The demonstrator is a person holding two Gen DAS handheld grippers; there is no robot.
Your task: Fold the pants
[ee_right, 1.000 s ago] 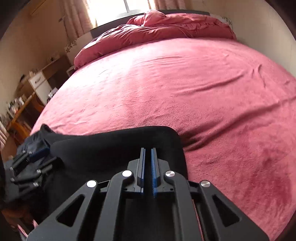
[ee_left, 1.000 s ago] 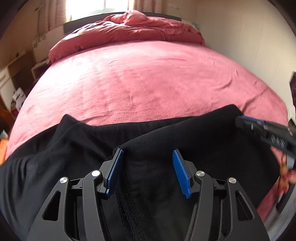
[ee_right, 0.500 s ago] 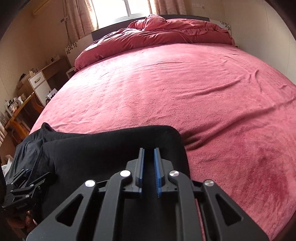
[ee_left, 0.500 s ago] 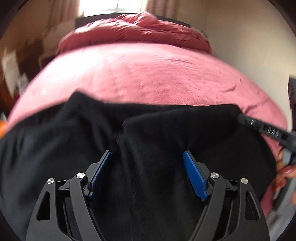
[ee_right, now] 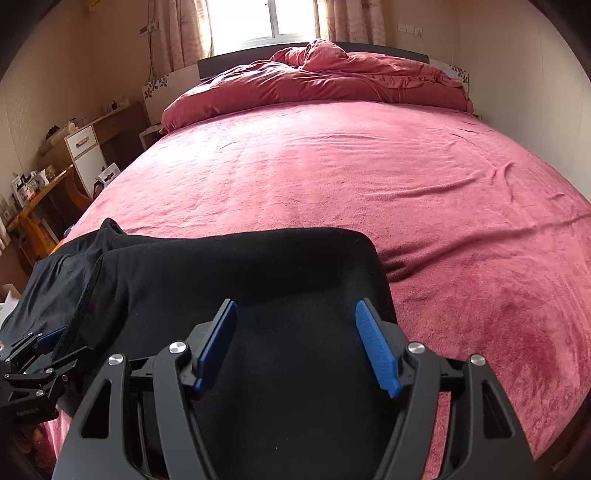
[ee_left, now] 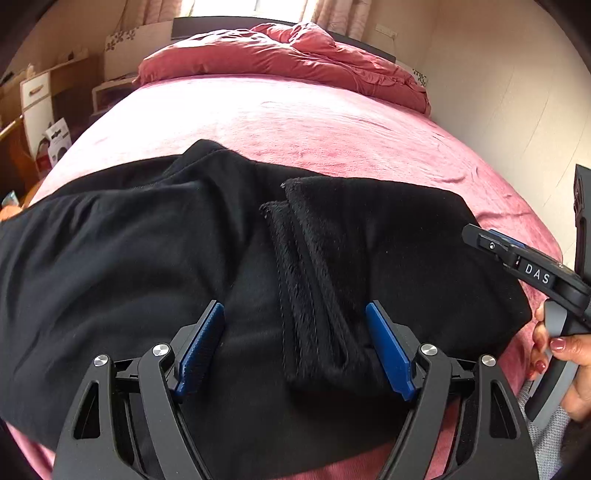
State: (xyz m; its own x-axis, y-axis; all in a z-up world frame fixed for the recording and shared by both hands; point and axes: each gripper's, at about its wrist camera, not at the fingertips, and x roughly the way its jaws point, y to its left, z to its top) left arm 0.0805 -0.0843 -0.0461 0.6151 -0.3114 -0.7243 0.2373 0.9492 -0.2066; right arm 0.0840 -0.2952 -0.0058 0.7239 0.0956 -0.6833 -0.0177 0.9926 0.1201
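Black pants (ee_left: 147, 258) lie folded along the near edge of a pink bed (ee_left: 314, 122). In the left wrist view a hemmed end (ee_left: 306, 258) rests on top of the folded cloth. My left gripper (ee_left: 295, 350) hovers open just above the pants, nothing between its blue pads. In the right wrist view the pants (ee_right: 258, 277) end in a rounded fold, and my right gripper (ee_right: 295, 343) stands open over it, holding nothing. The right gripper (ee_left: 524, 266) also shows at the right edge of the left wrist view, held by a hand (ee_left: 565, 354).
A bunched pink duvet (ee_right: 325, 81) lies at the head of the bed under a window (ee_right: 258, 18). A wooden desk and a white drawer unit (ee_right: 85, 147) stand to the left. A wall (ee_left: 517, 92) runs along the bed's right side.
My right gripper has gone from shut on the pants to open. The left gripper opened wider and pulled back, leaving the hemmed end lying on the fold.
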